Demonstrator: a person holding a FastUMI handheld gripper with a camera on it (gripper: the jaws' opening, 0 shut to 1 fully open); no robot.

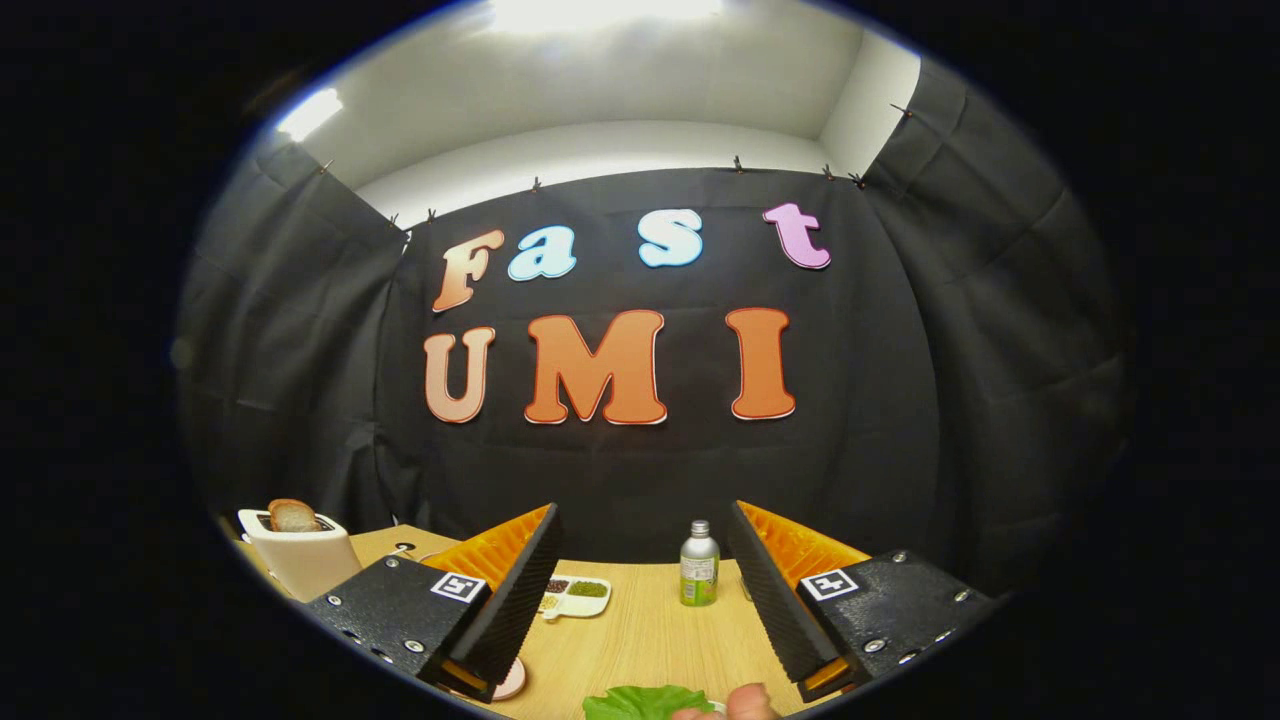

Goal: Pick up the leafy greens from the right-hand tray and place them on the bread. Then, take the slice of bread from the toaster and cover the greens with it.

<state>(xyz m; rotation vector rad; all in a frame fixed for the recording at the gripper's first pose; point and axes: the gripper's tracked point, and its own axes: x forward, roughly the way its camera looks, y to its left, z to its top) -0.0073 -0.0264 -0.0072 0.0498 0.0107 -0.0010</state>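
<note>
My gripper point(642, 600) stands open high above the wooden table point(650, 630), nothing between its fingers. A cream toaster point(300, 558) sits beyond the left finger, with a browned slice of bread point(293, 516) sticking up from its slot. The leafy greens point(645, 702) lie low and near, between the fingers, only their top edge showing. A person's fingertips point(745, 703) rest just beside the greens, near the right finger. A pinkish plate edge point(510, 682) peeks out under the left finger; what lies on it is hidden.
A small bottle with a green label point(699, 566) stands upright on the table beyond the fingers. A white divided dish point(573, 596) with dark and green fillings lies by the left finger's tip. Black cloth walls close the back and sides.
</note>
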